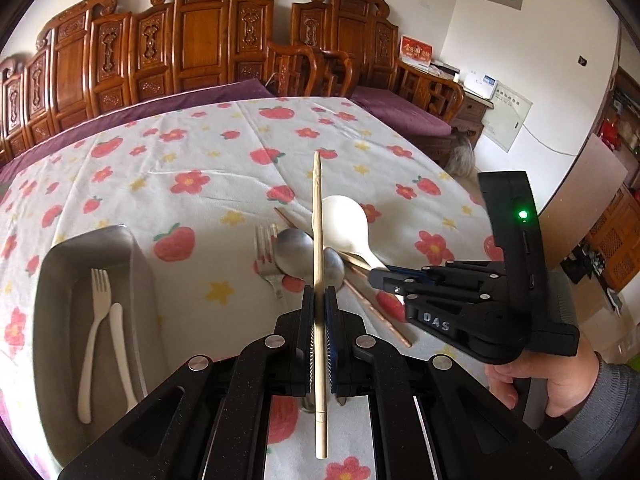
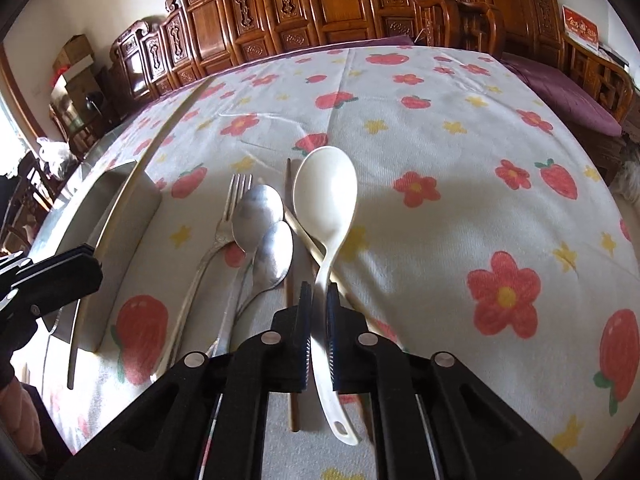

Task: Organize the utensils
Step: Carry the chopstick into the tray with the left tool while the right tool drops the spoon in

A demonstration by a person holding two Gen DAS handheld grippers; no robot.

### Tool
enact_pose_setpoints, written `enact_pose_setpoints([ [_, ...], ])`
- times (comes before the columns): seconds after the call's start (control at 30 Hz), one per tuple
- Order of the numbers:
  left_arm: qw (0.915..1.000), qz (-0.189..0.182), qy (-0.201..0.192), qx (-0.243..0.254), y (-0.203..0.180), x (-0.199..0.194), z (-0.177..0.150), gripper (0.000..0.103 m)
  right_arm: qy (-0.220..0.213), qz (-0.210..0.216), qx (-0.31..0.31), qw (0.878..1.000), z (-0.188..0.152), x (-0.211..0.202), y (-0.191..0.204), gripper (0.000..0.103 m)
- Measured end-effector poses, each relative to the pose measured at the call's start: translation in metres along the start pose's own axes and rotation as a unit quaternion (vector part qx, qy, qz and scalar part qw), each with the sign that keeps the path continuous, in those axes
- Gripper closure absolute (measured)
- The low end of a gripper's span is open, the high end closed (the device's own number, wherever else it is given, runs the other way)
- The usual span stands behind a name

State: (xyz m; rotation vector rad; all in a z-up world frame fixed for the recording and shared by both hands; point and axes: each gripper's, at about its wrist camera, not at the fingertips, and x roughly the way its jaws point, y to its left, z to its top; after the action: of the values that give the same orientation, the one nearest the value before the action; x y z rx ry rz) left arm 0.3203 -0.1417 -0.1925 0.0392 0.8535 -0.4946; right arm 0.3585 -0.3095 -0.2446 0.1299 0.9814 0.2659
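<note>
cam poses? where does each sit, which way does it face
Left wrist: on the left gripper, looking along a held chopstick toward the sofa; right gripper and hand show.
Right wrist: on the right gripper, over its held white spoon; left gripper at left.
Shared: white spoon, metal spoons, metal fork, gray tray.
</note>
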Motion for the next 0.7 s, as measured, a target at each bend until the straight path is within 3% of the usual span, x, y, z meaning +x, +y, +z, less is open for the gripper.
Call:
enact_pose_setpoints([
  [0.43, 0.9990, 0.036, -0.010, -0.024, 0.048, -0.034, -0.001, 0.099, -0.065, 0.021, -0.014, 0.998, 0.004, -0.042, 0.026, 0.097],
  [0.7, 0.9972, 0.065, -0.008, -0.036, 0.085, -0.049, -0.004, 0.099, -0.074, 0.037, -0.034, 0.996, 0.002, -0.050, 0.052, 0.097],
])
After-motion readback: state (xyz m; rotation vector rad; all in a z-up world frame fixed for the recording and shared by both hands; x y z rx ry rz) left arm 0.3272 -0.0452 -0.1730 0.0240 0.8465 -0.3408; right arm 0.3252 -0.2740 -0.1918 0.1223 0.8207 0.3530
